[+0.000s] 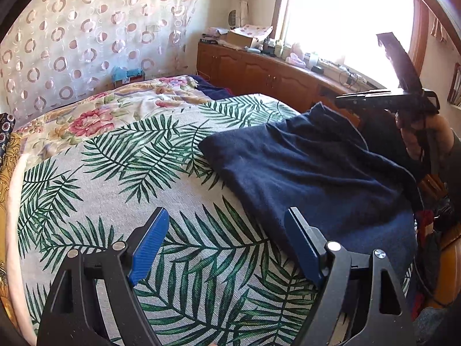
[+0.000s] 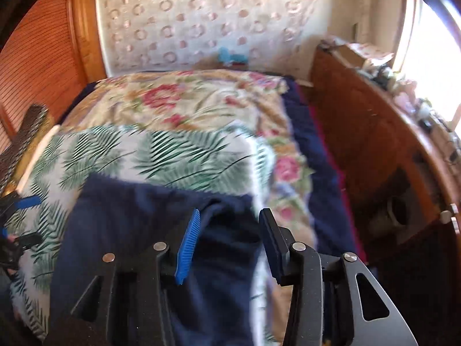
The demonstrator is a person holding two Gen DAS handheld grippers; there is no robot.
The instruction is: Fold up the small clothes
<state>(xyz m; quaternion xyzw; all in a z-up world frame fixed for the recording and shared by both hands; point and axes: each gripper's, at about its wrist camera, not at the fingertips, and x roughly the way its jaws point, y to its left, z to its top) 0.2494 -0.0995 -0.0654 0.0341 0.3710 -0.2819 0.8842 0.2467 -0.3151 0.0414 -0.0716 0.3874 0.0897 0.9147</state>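
Note:
A navy blue garment [image 1: 317, 167] lies rumpled on a palm-leaf cloth [image 1: 129, 173] that covers the bed, at the right of the left wrist view. My left gripper [image 1: 227, 213] stands wide open low over the cloth, its right finger at the garment's near edge, with nothing between the pads. In the blurred right wrist view, my right gripper [image 2: 230, 213] hovers open over the navy garment [image 2: 129, 216] and grips nothing. A hand [image 1: 415, 141] holds that gripper above the garment's far right corner. One blue pad [image 2: 28, 201] of the left gripper shows at the left edge.
A floral quilt [image 1: 115, 109] covers the bed's far end, below a circle-patterned curtain [image 1: 86, 28]. A wooden cabinet [image 1: 259, 72] with clutter on top runs under the bright window along the bed's right side. Wooden panelling [image 2: 43, 57] stands at the left.

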